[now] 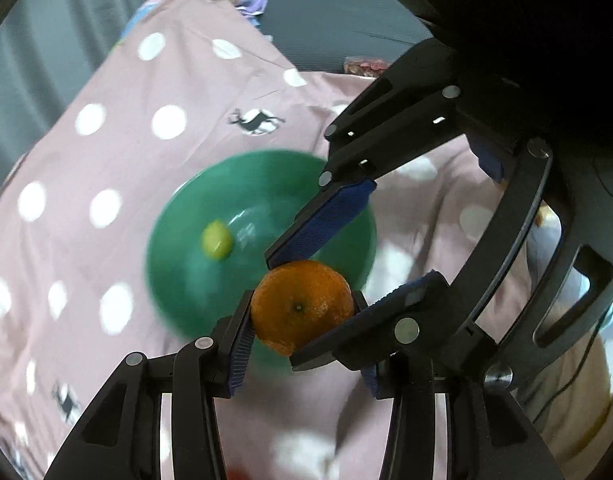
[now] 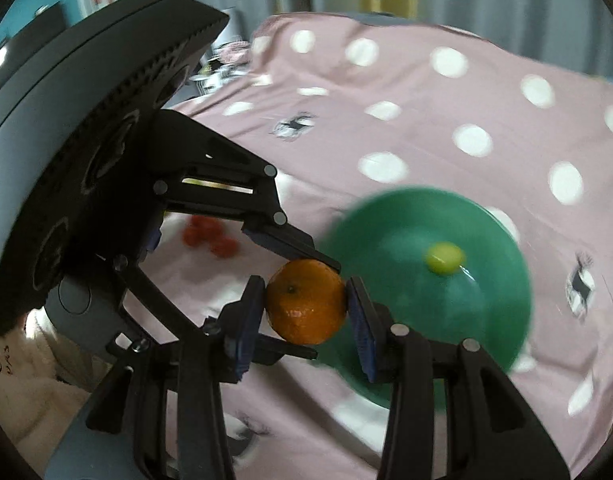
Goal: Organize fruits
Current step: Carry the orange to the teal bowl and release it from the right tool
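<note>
Orange mandarin (image 1: 302, 306) pinched four-way: left tongs (image 1: 302, 312) and right tongs (image 2: 306, 307) both closed on it, apparently mid-handover, over near rim of green bowl (image 2: 498, 240) holding lime (image 2: 444, 257). Red fruits (image 2: 210, 236) await on bedspread (image 1: 106, 152).

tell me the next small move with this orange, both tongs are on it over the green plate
Probably open one pair, likely the left tongs, so the right tongs alone carry the orange onward. Both pairs pinch it at once, held above the near edge of the green plate, where only a small yellow-green fruit lies. Which pair should let go cannot be told.
</note>
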